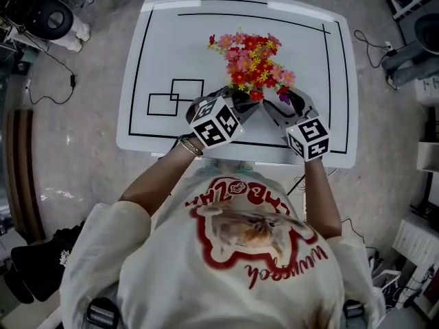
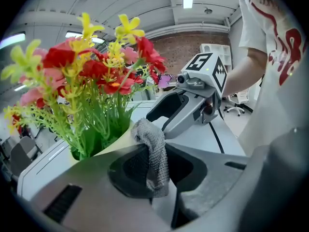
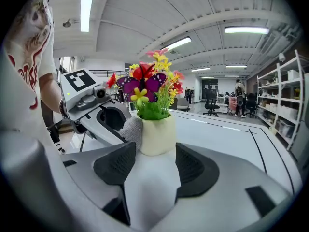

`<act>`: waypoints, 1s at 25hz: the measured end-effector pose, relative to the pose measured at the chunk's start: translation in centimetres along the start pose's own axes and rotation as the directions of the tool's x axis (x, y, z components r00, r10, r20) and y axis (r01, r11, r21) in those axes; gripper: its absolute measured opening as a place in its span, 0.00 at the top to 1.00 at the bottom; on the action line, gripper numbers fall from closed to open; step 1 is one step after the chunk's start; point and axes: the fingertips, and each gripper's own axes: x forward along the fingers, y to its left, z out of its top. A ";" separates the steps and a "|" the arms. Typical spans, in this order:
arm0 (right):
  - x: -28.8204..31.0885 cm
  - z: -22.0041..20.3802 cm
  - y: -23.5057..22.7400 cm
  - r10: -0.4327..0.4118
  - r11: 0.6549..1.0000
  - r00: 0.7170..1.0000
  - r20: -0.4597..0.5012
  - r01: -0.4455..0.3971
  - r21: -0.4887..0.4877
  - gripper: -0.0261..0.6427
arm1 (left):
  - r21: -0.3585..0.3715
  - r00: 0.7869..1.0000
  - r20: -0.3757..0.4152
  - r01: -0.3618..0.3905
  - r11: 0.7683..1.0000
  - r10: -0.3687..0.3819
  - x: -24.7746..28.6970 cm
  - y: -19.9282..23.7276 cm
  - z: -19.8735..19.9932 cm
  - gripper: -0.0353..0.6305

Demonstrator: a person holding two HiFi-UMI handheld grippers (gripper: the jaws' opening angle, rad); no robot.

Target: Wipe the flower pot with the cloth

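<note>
A cream flower pot [image 3: 157, 132] with red, pink and yellow artificial flowers [image 1: 250, 60] stands near the front middle of the white table [image 1: 171, 40]. My right gripper [image 3: 155, 161] has its jaws closed against the pot's base from both sides. In my left gripper [image 2: 161, 166], shut, hangs a grey knitted cloth [image 2: 152, 144]. The cloth [image 3: 129, 129] presses on the pot's side just below the rim [image 2: 116, 141]. In the head view the blooms hide the pot; both grippers, left [image 1: 241, 103] and right [image 1: 278, 108], meet under them.
Black lines and two overlapping rectangles [image 1: 171, 98] mark the table top. The table's front edge [image 1: 233, 157] lies right against the person's body. Cables trail on the floor at both sides. Shelving [image 3: 285, 105] stands in the room behind.
</note>
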 end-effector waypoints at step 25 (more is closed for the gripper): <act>-4.8 3.3 1.1 -0.032 0.997 0.977 0.212 0.017 0.072 0.58 | -0.166 0.982 0.161 -0.075 0.983 0.102 -0.8 -1.4 3.4 0.85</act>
